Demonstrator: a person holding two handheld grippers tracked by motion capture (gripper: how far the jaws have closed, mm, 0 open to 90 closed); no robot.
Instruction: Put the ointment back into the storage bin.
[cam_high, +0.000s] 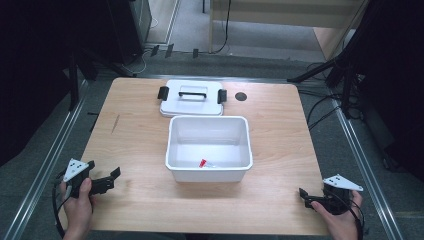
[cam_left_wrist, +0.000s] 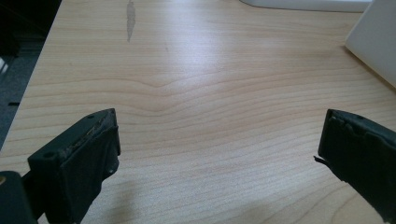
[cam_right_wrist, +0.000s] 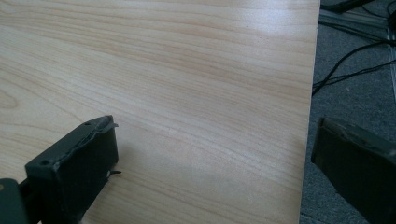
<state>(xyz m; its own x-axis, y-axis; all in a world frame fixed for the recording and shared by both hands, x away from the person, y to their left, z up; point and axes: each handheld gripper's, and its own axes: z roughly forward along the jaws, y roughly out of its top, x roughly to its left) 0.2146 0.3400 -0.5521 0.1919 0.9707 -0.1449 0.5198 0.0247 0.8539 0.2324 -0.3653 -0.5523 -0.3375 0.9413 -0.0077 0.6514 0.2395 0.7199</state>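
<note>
A white plastic bin (cam_high: 209, 148) stands in the middle of the wooden table (cam_high: 140, 140); a small red and clear item (cam_high: 204, 163) lies on its floor near the front wall. Behind the bin lies its white lid (cam_high: 192, 98) with a handle and two black latches. My left gripper (cam_high: 111, 180) rests at the table's front left, held in a hand, jaws wide apart with nothing between them (cam_left_wrist: 219, 140). My right gripper (cam_high: 305, 196) sits at the front right corner, also open and empty (cam_right_wrist: 212, 149). In the left gripper view a corner of the bin (cam_left_wrist: 376, 42) shows at upper right.
A round dark hole (cam_high: 241, 96) marks the table near the lid. Metal rails (cam_high: 360, 150) run along both sides of the table. Tripod legs and cables (cam_high: 335, 70) lie on the grey floor at right. The table's right edge (cam_right_wrist: 310, 93) runs just beside my right gripper.
</note>
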